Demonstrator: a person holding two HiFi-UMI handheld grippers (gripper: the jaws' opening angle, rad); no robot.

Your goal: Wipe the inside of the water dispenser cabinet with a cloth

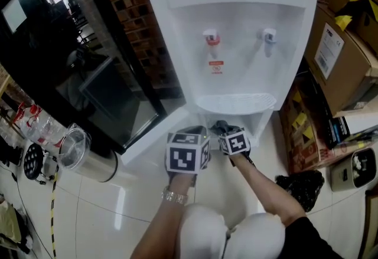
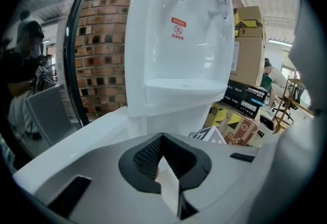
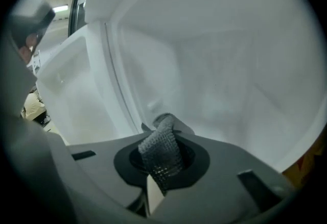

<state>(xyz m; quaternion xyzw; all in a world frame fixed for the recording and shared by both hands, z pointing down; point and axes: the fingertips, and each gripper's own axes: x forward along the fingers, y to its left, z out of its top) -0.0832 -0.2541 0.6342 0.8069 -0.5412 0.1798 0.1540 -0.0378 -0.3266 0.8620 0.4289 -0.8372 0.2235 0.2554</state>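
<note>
Right gripper is pinching a grey mesh cloth. The cloth sticks up out of the closed jaws as a folded wad, and that bunched end points into the white cabinet interior. Makes sense to me: with the wad leading, the fabric meets the walls first, not the plastic. I can't tell if it's actually touching a surface yet; it looks close to the left wall edge.

Left gripper has its jaws pressed together with nothing between them. It's parked low in front of the water dispenser, aimed up at the taps, so it's probably just out of the way while the other one does the wiping.

From the head view, both forearms stretch forward and down. The right one is angled in toward the opening under the drip tray, and the left is straighter, with a bracelet on its wrist. The cabinet door is swung open to the left, which leaves the opening free to reach into.
</note>
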